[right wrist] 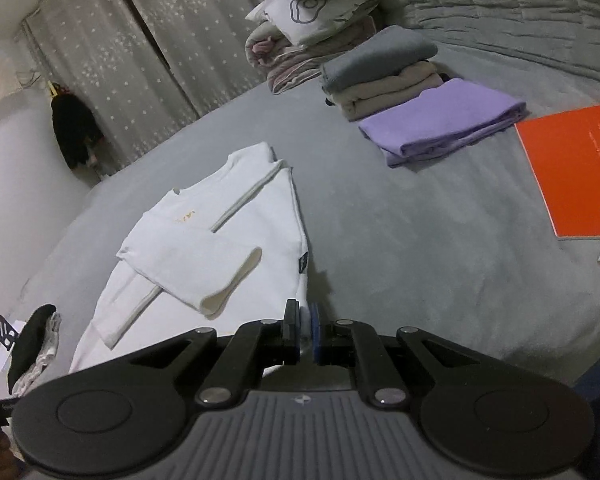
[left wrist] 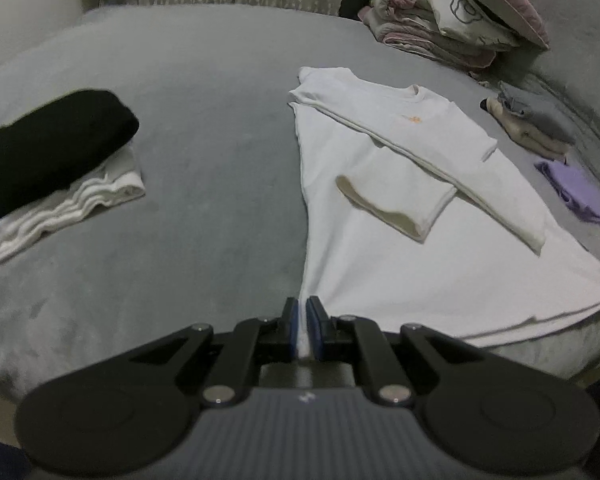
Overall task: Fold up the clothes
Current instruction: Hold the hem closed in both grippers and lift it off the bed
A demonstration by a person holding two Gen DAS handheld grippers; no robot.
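- The white long-sleeved cotton shirt (left wrist: 380,216) lies flat on the grey plush-covered bed (left wrist: 204,160), both sleeves folded across its chest and its collar pointing toward the far side.
- The left gripper (left wrist: 304,308) has its jaws clamped on the shirt's near hem corner; white cloth shows pinched between the blue pads.
- The right gripper (right wrist: 305,312) has its jaws clamped on the other near hem corner, beside the small dark label on the side seam.
- The hem edge between the two corners runs close to the bed's near edge, and in the left wrist view it looks slightly lifted with layered folds.
- To the shirt's left there is a broad stretch of bare grey bed, which ends at a black rolled garment lying on a white ribbed cloth (left wrist: 60,148).
- To the shirt's right, open bed extends to a folded lilac garment (right wrist: 444,124), which lies just beside a stack of folded grey and beige clothes (right wrist: 380,76).
- A flat orange booklet (right wrist: 576,168) lies near the bed's right edge, well apart from the shirt.
- A heap of pale patterned bedding and pillows (right wrist: 316,20) sits at the far end, beyond the shirt's collar, with clear bed between them.
- Pale star-patterned curtains (right wrist: 140,40) hang behind the bed's far edge.
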